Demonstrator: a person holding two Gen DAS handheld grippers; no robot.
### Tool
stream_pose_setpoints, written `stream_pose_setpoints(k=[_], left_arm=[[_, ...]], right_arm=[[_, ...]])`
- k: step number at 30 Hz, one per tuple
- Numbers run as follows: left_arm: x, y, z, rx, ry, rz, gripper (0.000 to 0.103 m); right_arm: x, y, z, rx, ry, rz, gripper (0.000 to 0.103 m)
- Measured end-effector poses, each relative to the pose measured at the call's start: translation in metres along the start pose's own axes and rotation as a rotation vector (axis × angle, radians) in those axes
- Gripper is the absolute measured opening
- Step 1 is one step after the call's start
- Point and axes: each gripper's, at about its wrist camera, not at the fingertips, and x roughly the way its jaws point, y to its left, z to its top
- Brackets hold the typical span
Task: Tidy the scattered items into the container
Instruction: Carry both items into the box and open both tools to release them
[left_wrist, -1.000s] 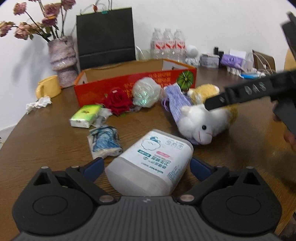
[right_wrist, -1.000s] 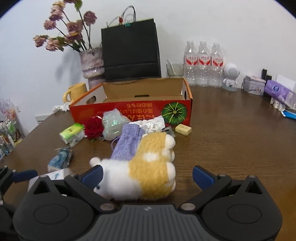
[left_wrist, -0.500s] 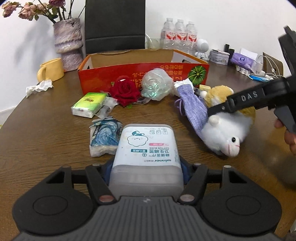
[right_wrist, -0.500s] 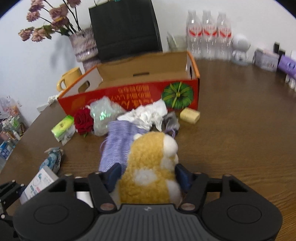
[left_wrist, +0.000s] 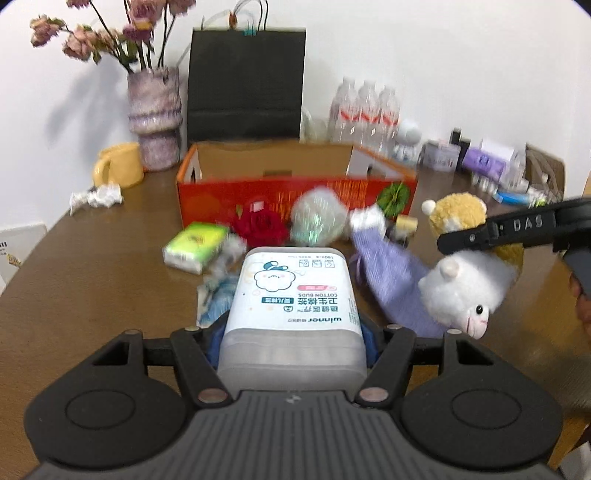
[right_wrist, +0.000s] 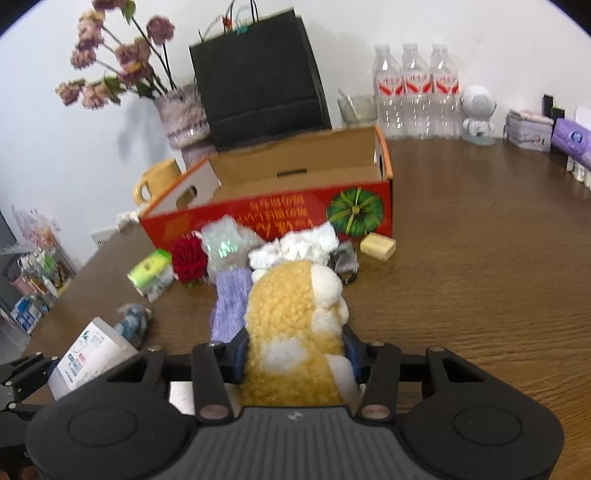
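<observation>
My left gripper (left_wrist: 291, 343) is shut on a white cotton bud box (left_wrist: 291, 291), held a little above the table. My right gripper (right_wrist: 294, 350) has a yellow and white plush toy (right_wrist: 291, 310) between its pads; its jaws are closing and press into the plush. In the left wrist view the toy (left_wrist: 461, 288) hangs at the right under a black finger (left_wrist: 498, 229). The open red cardboard box (right_wrist: 266, 210) stands behind. In front of it lie a red rose (left_wrist: 262, 225), a green tissue pack (left_wrist: 195, 243), a purple knit pouch (left_wrist: 388, 273), a clear wrapper (left_wrist: 317, 221) and a soap block (right_wrist: 378, 247).
A vase of dried flowers (left_wrist: 155, 110), a black paper bag (left_wrist: 247, 81) and a yellow mug (left_wrist: 118, 166) stand behind the box. Three water bottles (right_wrist: 417, 96) and a white robot figure (right_wrist: 478, 110) line the back right. Crumpled paper (left_wrist: 96, 195) lies at the far left.
Both grippers closed from wide open, the left onto the cotton bud box and the right onto the plush toy. Both things have since risen slightly off the table.
</observation>
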Motion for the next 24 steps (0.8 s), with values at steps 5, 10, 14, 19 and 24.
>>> stream_pose_setpoints(k=[5,10,14,19,24], left_arm=[[-0.007,0.01,0.052,-0.005,-0.057,-0.025,0.067],[0.02,0.024,0.122,-0.062,-0.106,0.014,0.067],[0.066,0.035,0.17,-0.101,-0.079,0.046,0.067],[0.127,0.043,0.206,-0.114,-0.026,0.094,0.067],[0.193,0.049,0.217,-0.12,0.085,0.145,0.067]], right_arm=[[-0.019,0.002,0.03,-0.005,-0.069,0.031,0.047],[-0.016,0.007,0.089,-0.015,-0.14,0.017,0.047],[0.014,0.014,0.138,-0.034,-0.146,-0.03,0.047],[0.073,0.012,0.183,-0.009,-0.091,-0.087,0.047],[0.14,0.006,0.201,-0.018,0.006,-0.119,0.047]])
